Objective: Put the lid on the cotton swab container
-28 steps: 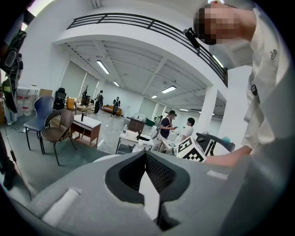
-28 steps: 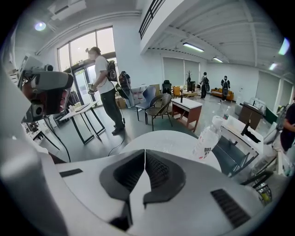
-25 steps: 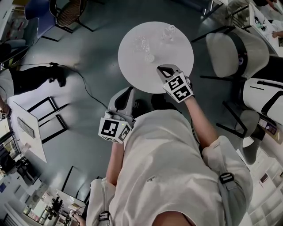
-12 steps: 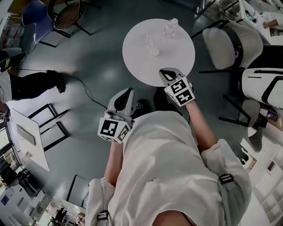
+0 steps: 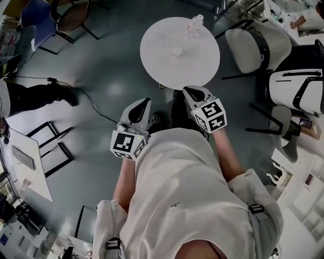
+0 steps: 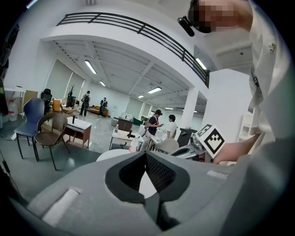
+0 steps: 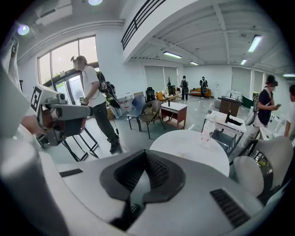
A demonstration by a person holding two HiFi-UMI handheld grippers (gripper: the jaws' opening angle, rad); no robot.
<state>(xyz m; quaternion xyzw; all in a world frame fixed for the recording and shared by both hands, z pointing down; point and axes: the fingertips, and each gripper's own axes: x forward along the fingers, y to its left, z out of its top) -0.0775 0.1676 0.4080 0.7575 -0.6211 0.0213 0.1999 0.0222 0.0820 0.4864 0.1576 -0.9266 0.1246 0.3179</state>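
A round white table (image 5: 202, 66) stands ahead of me. On its far part sit a small clear container (image 5: 168, 38), a small round clear piece (image 5: 176, 50) that may be the lid, and a clear bottle (image 5: 195, 23); all are too small to make out further. My left gripper (image 5: 144, 103) hangs shut and empty over the floor, short of the table. My right gripper (image 5: 190, 91) is also shut and empty, just off the table's near edge. The right gripper view shows the table (image 7: 189, 145) and bottle (image 7: 208, 129) beyond the shut right gripper (image 7: 146, 153). In the left gripper view the left gripper (image 6: 145, 154) is likewise shut.
Two white chairs (image 5: 253, 48) (image 5: 296, 91) stand right of the table. A dark chair (image 5: 76, 12) is at the far left. A black cable (image 5: 96, 103) runs across the grey floor. A person in dark clothes (image 5: 30, 96) stands at the left edge.
I have stepped back from the table. The right gripper, which was over the table's near edge, is now off it; both grippers sit lower in view.
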